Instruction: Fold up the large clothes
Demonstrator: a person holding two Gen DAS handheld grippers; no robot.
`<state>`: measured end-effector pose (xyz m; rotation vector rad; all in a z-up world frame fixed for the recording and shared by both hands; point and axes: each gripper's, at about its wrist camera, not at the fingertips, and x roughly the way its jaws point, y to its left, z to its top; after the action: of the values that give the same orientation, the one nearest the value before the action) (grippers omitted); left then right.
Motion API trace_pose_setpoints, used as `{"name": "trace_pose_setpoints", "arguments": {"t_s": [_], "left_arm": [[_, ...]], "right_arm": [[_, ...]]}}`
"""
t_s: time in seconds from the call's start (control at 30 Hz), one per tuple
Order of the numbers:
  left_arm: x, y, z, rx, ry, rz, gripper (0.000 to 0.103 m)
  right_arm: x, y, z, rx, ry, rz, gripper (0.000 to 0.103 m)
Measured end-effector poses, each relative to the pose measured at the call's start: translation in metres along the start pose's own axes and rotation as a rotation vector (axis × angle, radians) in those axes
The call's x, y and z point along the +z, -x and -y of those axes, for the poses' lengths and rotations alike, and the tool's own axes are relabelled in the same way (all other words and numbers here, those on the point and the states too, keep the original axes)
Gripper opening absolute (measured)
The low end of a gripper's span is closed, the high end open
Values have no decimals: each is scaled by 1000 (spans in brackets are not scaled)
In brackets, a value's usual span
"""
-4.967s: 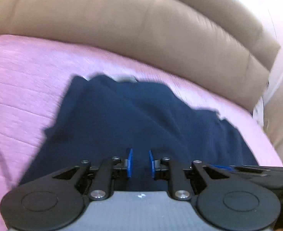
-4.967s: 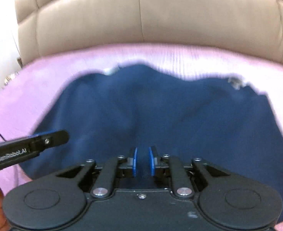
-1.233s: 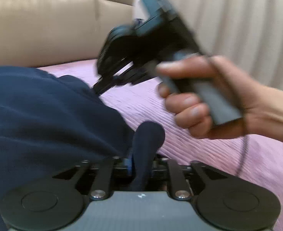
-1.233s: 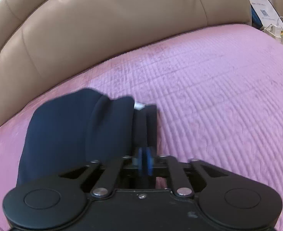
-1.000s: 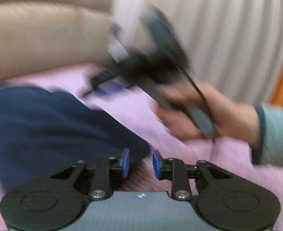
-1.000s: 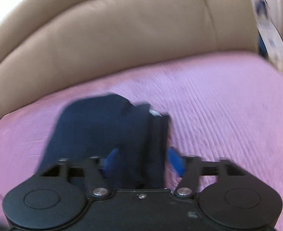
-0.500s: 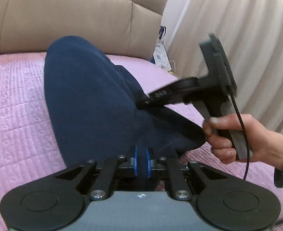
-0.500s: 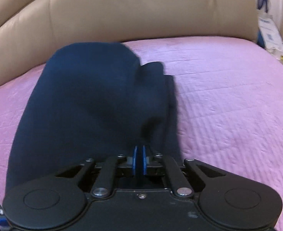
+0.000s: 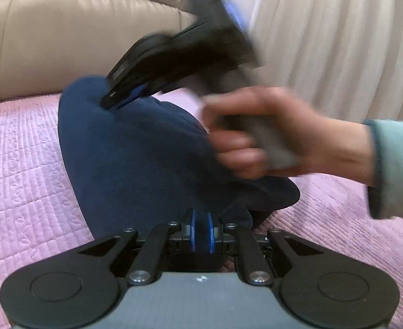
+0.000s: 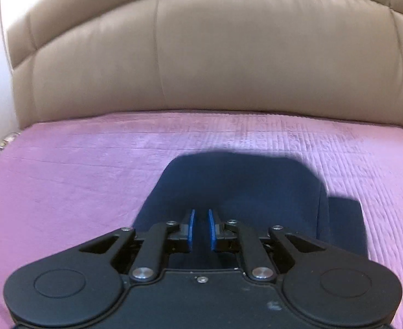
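The dark navy garment [image 9: 146, 159] lies bunched into a compact, several-layered bundle on the pink quilted bedspread [image 9: 23, 164], in the middle of the left wrist view and at lower centre of the right wrist view, with the beige padded leather headboard [image 10: 215, 54] behind it.

The left gripper [image 9: 200, 231] has its blue-padded fingers close together, clamped on a fold of the navy cloth at the bundle's near edge. The right gripper [image 10: 200, 229] shows a narrow gap between its fingers with navy cloth in it; they look pinched on a thin layer of the garment. In the left wrist view that same tool crosses the upper centre, blurred, with its tip at the bundle's far end and the person's hand [image 9: 261, 137] in a pale teal sleeve [image 9: 393, 164] at right.

By my judgement the folding is well along: the garment is already reduced to a small stack. What seems left is laying the pinched edges down, letting go, and squaring the lumpy, uneven outline.
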<state>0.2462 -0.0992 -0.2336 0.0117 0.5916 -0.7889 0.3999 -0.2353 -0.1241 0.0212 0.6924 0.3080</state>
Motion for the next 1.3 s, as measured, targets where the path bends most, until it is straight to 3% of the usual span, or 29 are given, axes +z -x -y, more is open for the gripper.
{"name": "trace_pose_setpoints", "arguments": {"t_s": [0.1,0.17,0.27,0.47,0.53,0.63,0.7,0.77,0.87,0.93,0.97,1.0,1.13,1.23,1.3], "left_arm": [[2,2,-11,-29,61,11,12],[2,3,-12,-33,70,10,12],[5,5,-7,-20,26,2,12],[14,31,-17,-77,-19,-24,12],[23,45,-20,-113,-17,-26,12],[33,54,-21,-108,8,26,12],[34,46,-20,-113,25,30,12],[27,27,-14,-113,-3,-36,12],[9,10,-5,-78,-45,-111,15],[9,15,-3,-76,-19,-108,14],[12,20,-2,-74,-24,-95,14],[16,25,2,-72,-39,-82,14],[25,33,18,-31,-72,-67,15],[19,23,20,28,-60,-136,15],[13,20,16,27,-52,-169,15]], "right_arm": [[12,-56,15,-209,8,-84,9],[9,-85,37,-288,-42,-166,5],[17,-67,50,-285,-125,-143,5],[-3,52,39,-106,-95,-1,16],[-22,86,24,-71,-52,1,19],[-62,127,7,-35,-53,-6,19],[-90,126,2,-30,-37,-63,19],[-121,117,1,-61,-10,-156,18],[-157,113,20,-136,-53,-252,6],[-157,127,29,-133,-122,-232,7],[-150,138,25,-132,-126,-199,14],[-140,145,19,-121,-115,-157,15],[-110,152,-22,-6,-66,-37,16],[-121,113,-35,-61,-7,-114,19],[-136,99,-20,-112,-64,-176,20]]}}
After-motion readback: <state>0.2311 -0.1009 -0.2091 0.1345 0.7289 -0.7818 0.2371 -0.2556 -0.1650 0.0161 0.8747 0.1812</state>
